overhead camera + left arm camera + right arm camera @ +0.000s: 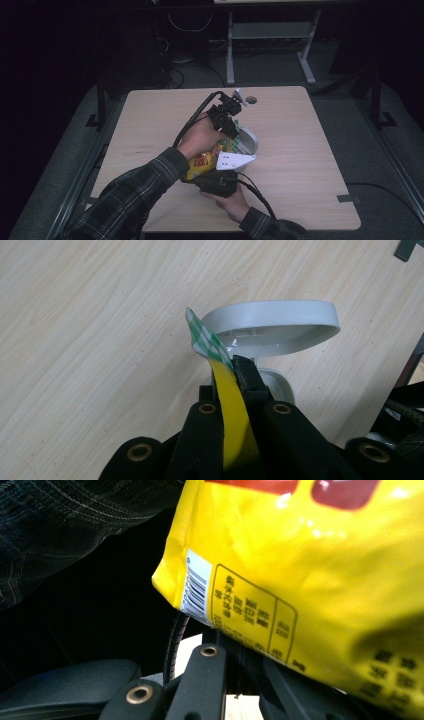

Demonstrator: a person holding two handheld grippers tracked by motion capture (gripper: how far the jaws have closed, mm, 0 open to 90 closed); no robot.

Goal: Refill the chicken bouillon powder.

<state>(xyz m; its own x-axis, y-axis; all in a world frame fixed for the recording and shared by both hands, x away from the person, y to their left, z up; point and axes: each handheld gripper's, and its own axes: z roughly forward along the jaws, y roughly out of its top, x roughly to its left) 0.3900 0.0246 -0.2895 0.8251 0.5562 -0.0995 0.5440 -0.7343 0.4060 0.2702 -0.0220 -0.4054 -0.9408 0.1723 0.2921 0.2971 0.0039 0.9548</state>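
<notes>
Left gripper [231, 371] clamped on bag [231, 415] top edge, white bowl [272, 322] just ahead. Right gripper [218, 183] under bag's bottom; jaw gap hidden, can't tell.

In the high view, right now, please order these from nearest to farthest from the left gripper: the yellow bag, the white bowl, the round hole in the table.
1. Yellow bag: its top edge is pinched in the left gripper.
2. White bowl: just right of the gripper.
3. Round hole: near the table's far edge.

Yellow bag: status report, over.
Left gripper shut on yellow bag top edge. Right gripper at bag's bottom, grip unclear. Grey bowl just beyond.
</notes>
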